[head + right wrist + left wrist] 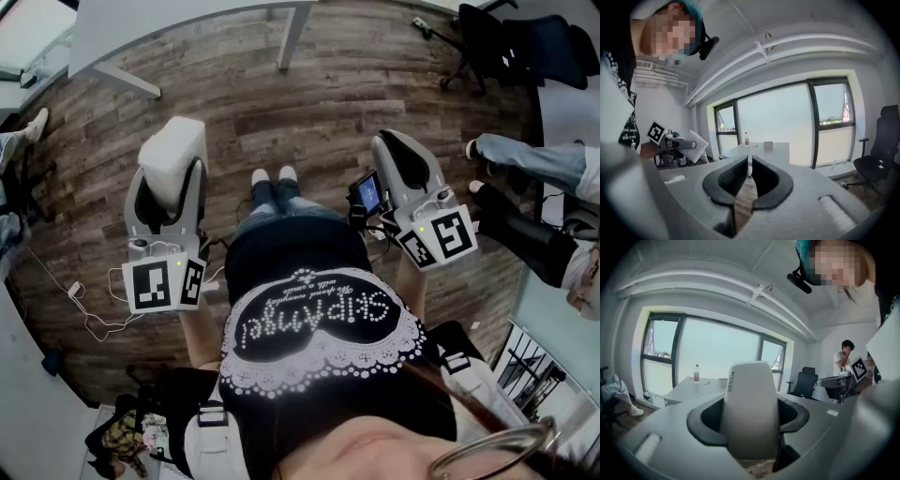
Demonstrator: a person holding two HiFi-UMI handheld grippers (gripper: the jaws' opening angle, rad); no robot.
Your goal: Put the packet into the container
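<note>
The packet (174,145) is a plump white pouch, and my left gripper (172,187) is shut on it, with the dark pads pressed against both sides. In the left gripper view the packet (751,418) stands upright and fills the space between the jaws, hiding what lies beyond. My right gripper (401,150) is held level at the other side of my body, shut with nothing in it. In the right gripper view its pads (733,180) nearly meet, leaving only a thin slit. Both grippers hang in the air above the wooden floor. No container shows clearly.
A white table (776,149) by the window carries a bottle (746,138) and a small white box (767,146). The table's legs (292,37) show at the head view's top. An office chair (525,42) and a seated person's legs (530,159) are at right. Cables (84,305) lie at left.
</note>
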